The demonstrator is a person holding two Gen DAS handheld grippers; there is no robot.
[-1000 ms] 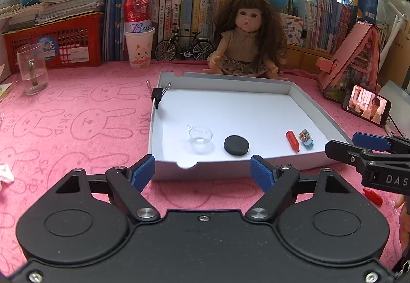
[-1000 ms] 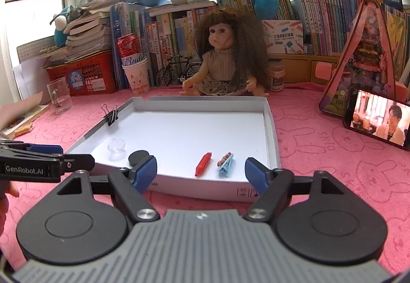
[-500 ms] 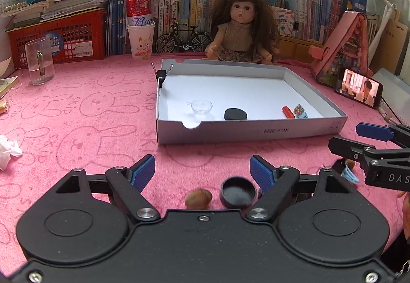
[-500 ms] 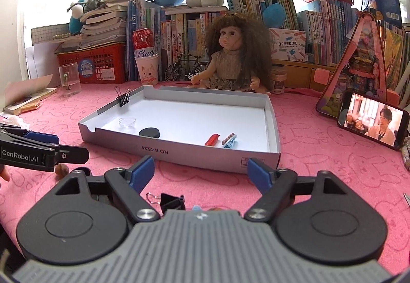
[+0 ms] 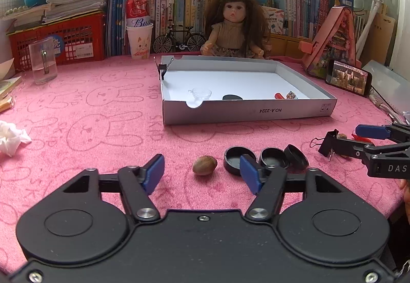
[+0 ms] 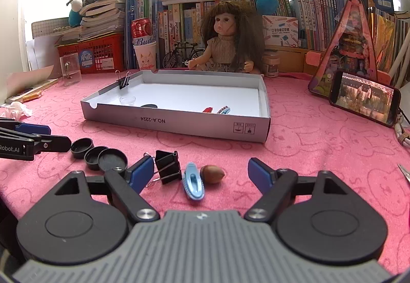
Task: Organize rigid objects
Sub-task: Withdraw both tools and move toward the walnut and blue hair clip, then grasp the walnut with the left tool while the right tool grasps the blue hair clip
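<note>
- nut (image 5: 204, 165), small, brown and egg shaped, lies on the pink cloth (image 5: 102, 129) just in front of the left gripper (image 5: 202, 174), in line with the gap between its blue fingertips (image 5: 153, 174)
- left jaws are closing, but the pads do not press on anything yet, so the nut is not held
- it looks hard and smooth, so i think it is light and could roll or pop out; a pinch across its fat middle would be best
- three black caps (image 5: 266, 157) sit just right of the nut, round, shiny plastic, stiff and light; one touches the next
- right gripper (image 6: 201, 174) has its jaws spread wide with nothing pinched
- in front of it lie a black binder clip (image 6: 167, 166), a blue hair clip (image 6: 193, 183) and another brown nut (image 6: 212, 174), all close side by side
- binder clip is metal and stiff, good to grab by its flat black body; hair clip is long, thin plastic and may be slippery
- white box tray (image 5: 246, 114) is made of thin card and stands farther back on the cloth
- inside it are a little clear cup (image 5: 201, 94), a black disc (image 5: 232, 97), a red bit (image 5: 279, 96) and a tiny coloured clip (image 5: 291, 95)
- cloth is soft and fuzzy with bunny shapes, so small things should stay put
</note>
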